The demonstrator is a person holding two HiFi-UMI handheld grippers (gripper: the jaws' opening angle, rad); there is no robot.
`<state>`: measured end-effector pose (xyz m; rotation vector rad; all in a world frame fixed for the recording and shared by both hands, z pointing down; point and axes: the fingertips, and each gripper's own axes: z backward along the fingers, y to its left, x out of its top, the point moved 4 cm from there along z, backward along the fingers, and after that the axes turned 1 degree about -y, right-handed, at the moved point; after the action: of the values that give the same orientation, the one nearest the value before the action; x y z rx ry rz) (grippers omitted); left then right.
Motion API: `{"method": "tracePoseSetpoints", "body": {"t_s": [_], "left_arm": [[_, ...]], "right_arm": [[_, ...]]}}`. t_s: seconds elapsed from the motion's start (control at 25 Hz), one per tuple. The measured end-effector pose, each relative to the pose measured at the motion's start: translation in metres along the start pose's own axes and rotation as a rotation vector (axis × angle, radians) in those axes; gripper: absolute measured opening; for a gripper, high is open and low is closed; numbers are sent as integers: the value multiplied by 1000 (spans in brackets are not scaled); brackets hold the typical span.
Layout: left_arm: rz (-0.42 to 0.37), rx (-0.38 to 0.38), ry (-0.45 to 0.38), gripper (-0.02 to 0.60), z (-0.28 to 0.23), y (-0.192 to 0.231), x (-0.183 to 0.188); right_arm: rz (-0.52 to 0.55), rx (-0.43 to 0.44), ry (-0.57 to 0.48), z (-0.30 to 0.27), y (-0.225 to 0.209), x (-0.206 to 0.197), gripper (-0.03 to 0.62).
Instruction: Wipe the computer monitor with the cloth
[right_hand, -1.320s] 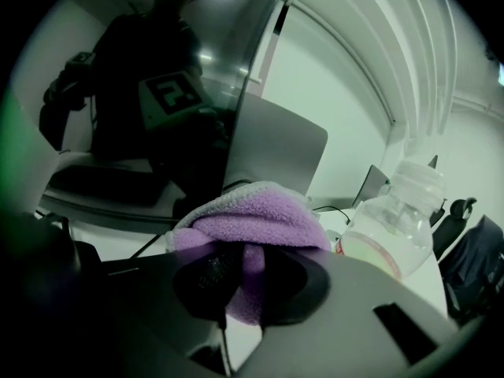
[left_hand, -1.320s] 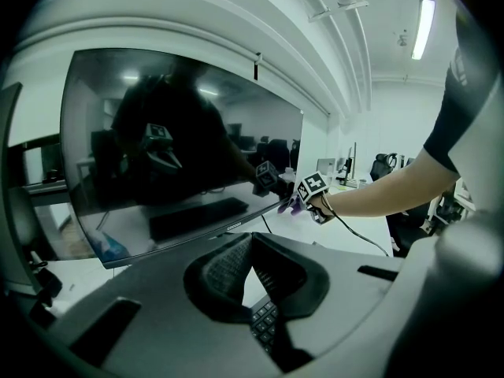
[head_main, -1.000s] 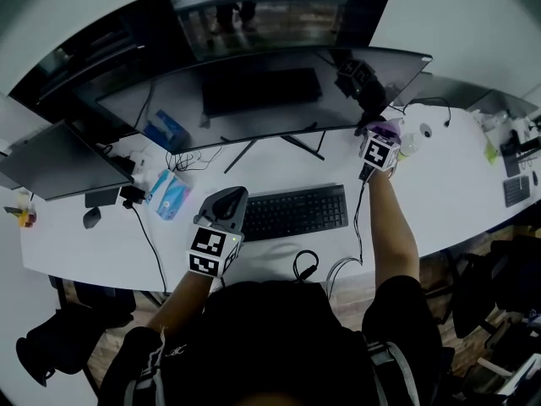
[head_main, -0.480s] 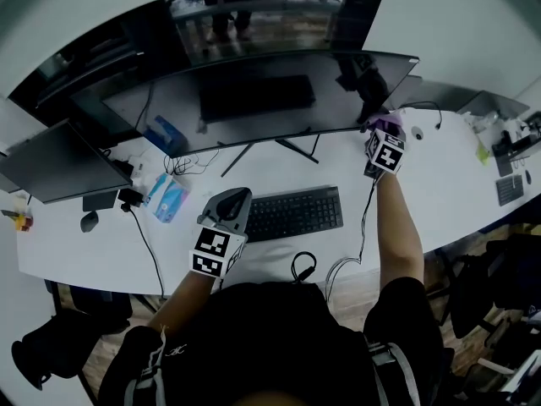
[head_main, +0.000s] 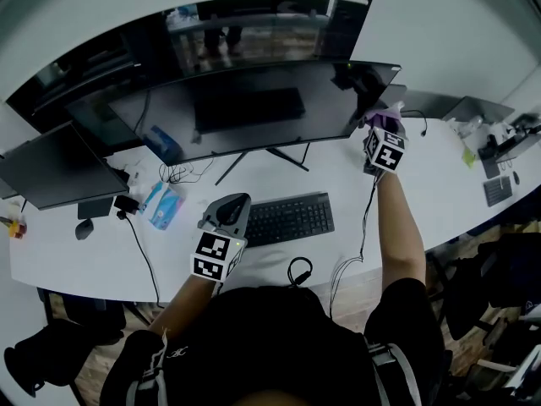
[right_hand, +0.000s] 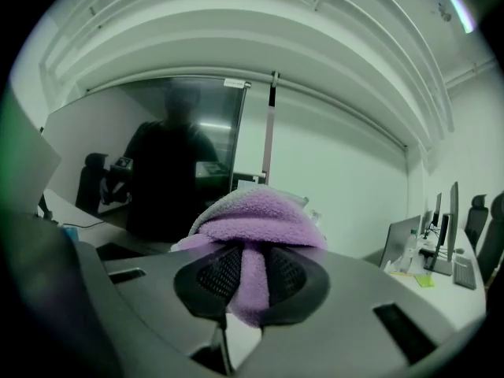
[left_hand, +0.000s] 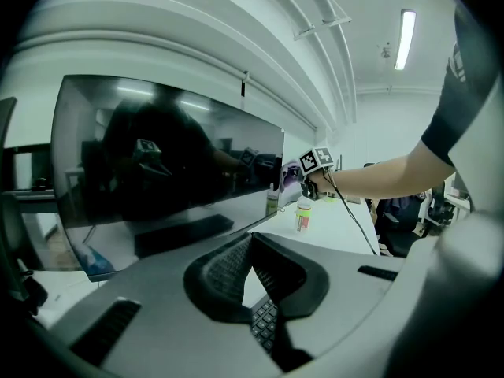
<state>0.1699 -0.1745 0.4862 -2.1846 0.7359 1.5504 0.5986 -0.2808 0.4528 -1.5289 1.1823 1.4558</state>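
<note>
Now the right gripper (head_main: 379, 132) sits at the lower right corner of the wide curved monitor (head_main: 254, 100). Its jaws are clenched on a bunched purple cloth (right_hand: 256, 215) that bulges out above and ahead of the pads. Over the last second it has slid along the bottom of the dark screen toward that right-hand end: a moment ago more bare screen showed beyond it, now almost none. In the right gripper view the cloth faces the screen's right edge, though whether it presses on the glass cannot be told. The left gripper (head_main: 230, 205) has stayed put, low over the white desk (head_main: 423, 184) at the left end of the keyboard (head_main: 287, 218), jaws pressed together with nothing between them. My reading is that this stroke along the lower strip is about spent, so the next pass likely has to turn back leftward and higher up. How much of the middle and left has been wiped, nothing here shows
</note>
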Motion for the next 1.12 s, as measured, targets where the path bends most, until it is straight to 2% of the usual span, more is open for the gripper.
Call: {"method": "tracePoseSetpoints", "body": {"t_s": [0.4, 0.76, 1.12], "left_arm": [[-4, 5, -36, 12, 11, -5, 7], [1, 19, -67, 12, 27, -5, 13], [0, 24, -95, 12, 45, 0, 20]], "right_arm": [[73, -22, -101, 18, -6, 66, 66], [77, -40, -199, 36, -10, 125, 66], [47, -89, -233, 54, -13, 151, 66]]}}
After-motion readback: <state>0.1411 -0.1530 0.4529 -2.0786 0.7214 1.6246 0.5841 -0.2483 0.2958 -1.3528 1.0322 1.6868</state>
